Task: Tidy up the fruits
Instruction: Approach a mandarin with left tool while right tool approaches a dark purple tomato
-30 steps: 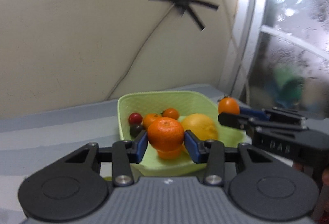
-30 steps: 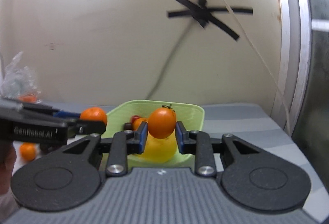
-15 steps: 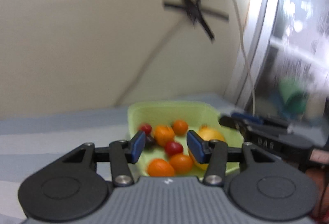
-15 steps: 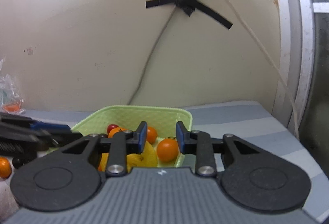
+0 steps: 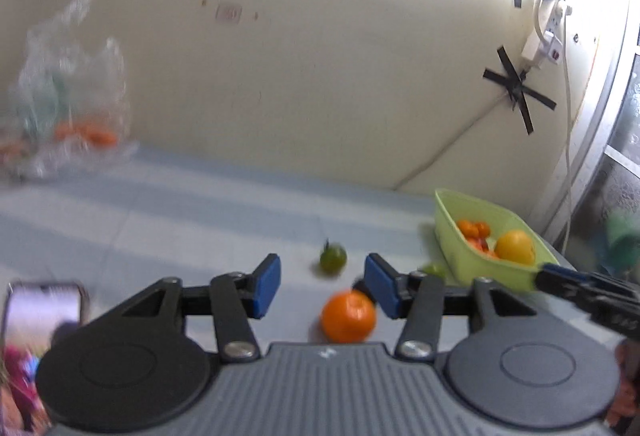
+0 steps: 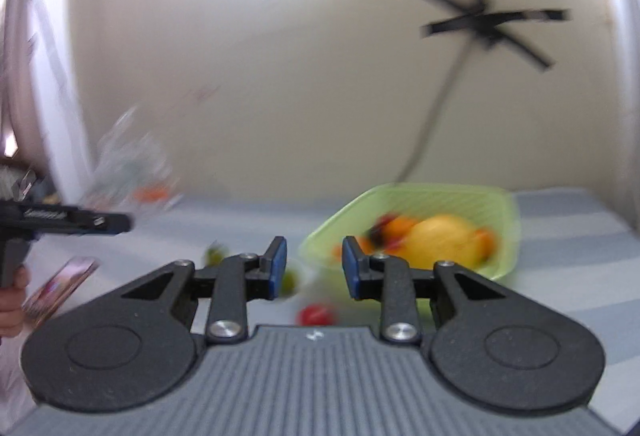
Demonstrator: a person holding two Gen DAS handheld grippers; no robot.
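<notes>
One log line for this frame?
left gripper: jaws just been opening, nothing gripped | right gripper: narrowly apart, empty | table: orange, green fruit, red tomato | basket: holds fruit

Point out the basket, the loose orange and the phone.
basket (image 5: 452,236), left wrist view, near wall
orange (image 5: 348,316), left wrist view, middle of its peel
phone (image 5: 40,306), left wrist view, lit screen

Lime-green basket (image 5: 460,232) showing ribbed weave, holding orange mandarins (image 5: 474,229) and a yellow citrus (image 5: 515,247). Orange mandarin (image 5: 349,316) and green tomato (image 5: 333,258) sitting on pale blue-grey striped tabletop (image 5: 160,212). Red cherry tomato (image 6: 316,314) showing low in right view. Left gripper (image 5: 322,286) wearing blue pads (image 5: 266,286) on black arms, grey ribbed body. Black tape cross (image 5: 518,92) marking cream wall (image 5: 300,76).
</notes>
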